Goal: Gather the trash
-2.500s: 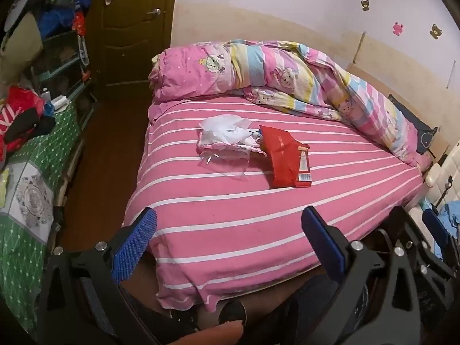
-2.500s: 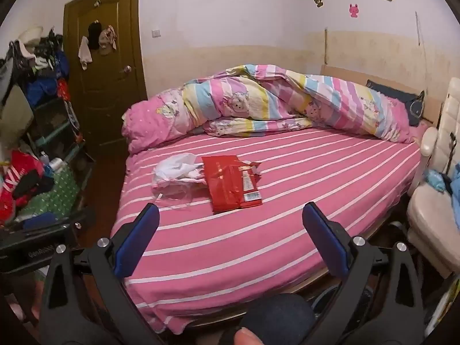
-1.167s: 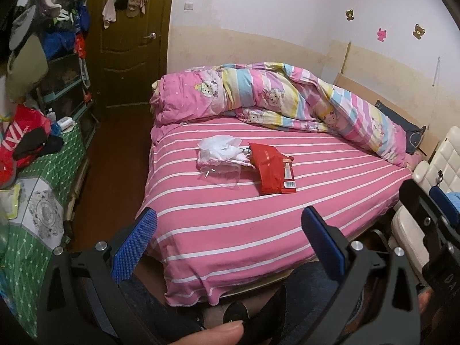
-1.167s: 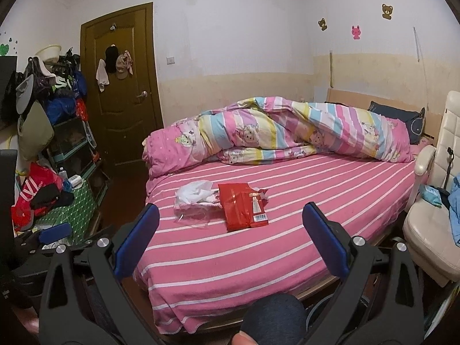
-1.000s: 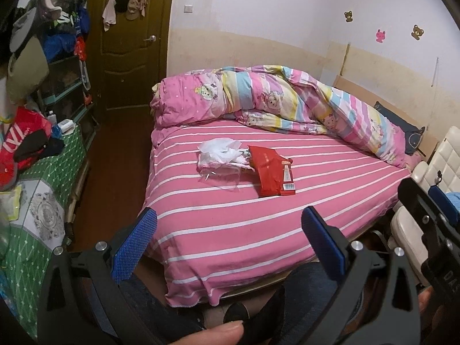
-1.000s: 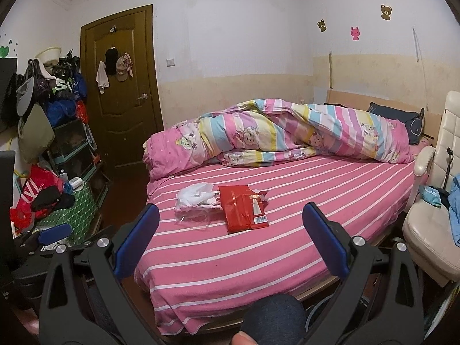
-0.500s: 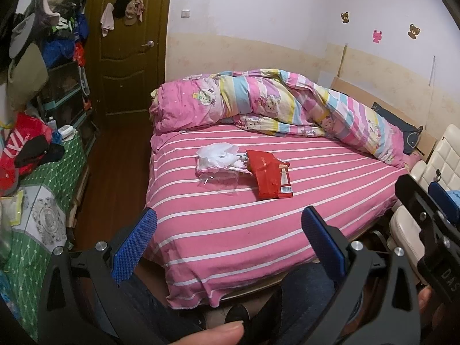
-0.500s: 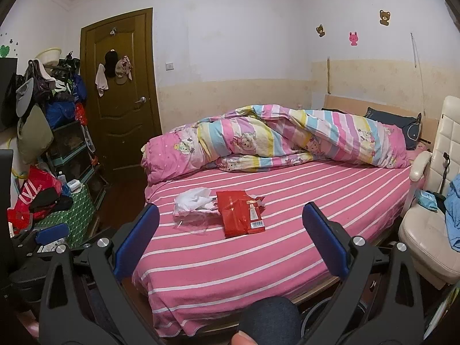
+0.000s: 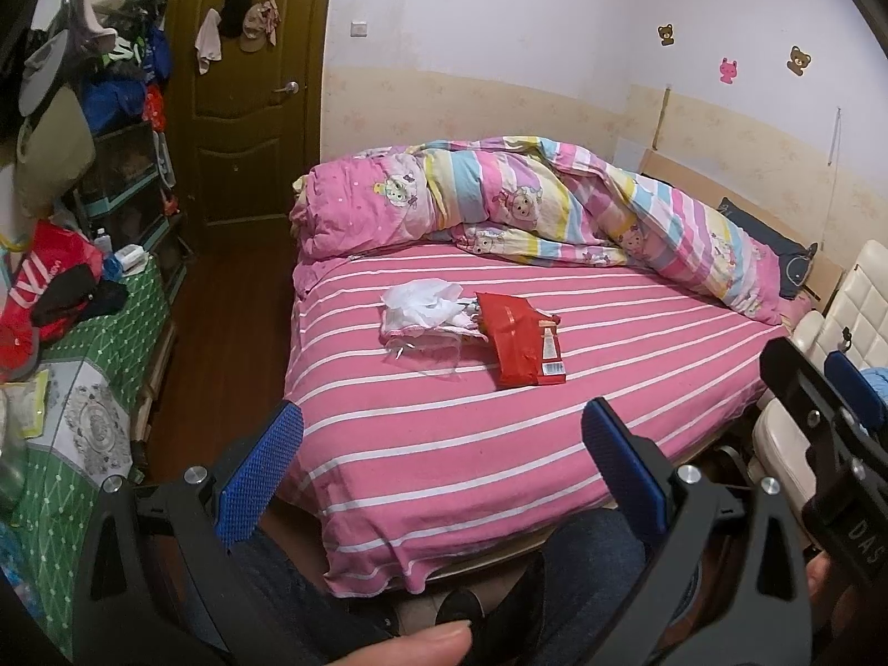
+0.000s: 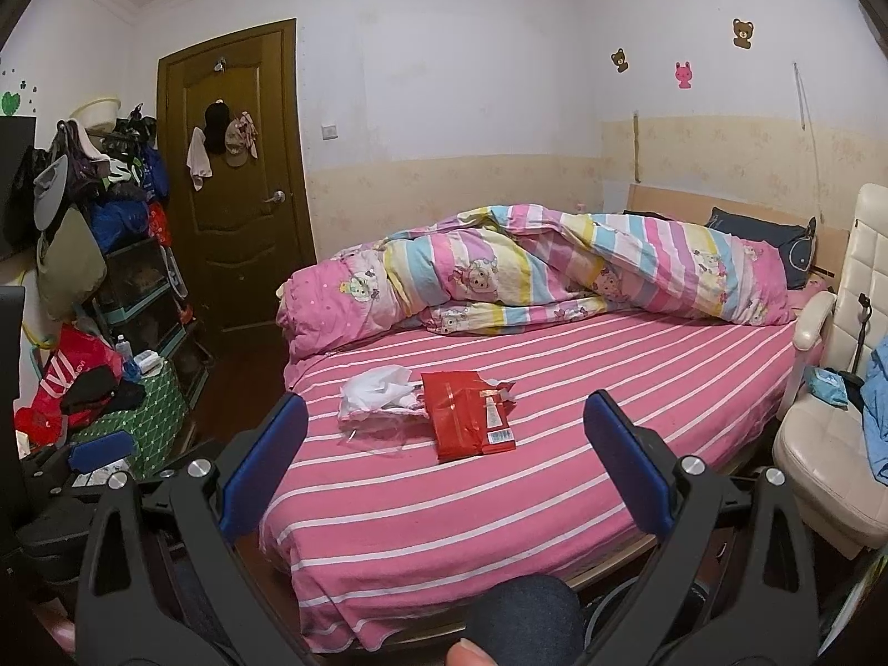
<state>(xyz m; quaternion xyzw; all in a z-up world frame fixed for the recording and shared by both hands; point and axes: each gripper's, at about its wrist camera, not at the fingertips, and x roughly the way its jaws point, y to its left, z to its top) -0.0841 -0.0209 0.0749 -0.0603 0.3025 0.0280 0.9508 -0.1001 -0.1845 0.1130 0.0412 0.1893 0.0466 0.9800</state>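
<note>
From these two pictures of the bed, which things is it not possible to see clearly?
- Print on the red wrapper: too small, both views.
- Contents of the white plastic bag: hidden by its own crumpled folds.
- Right gripper in the left wrist view: cut off by the edge.
- Any trash bin: none in view.

"DAS" on right hand-held gripper [image 9: 821, 433], white letters on red bag [image 9: 41, 277] unreadable

A pink sheet [image 9: 444, 444] with thin white stripes is covering the bed at frame centre. A red wrapper [image 9: 521, 344] and white crumpled plastic [image 9: 424, 305] are lying on it. The quilt [image 9: 555, 205] in the upper middle is showing pink, blue and yellow stripes. A green, white-latticed cloth [image 9: 111, 344] is filling the left edge.
</note>
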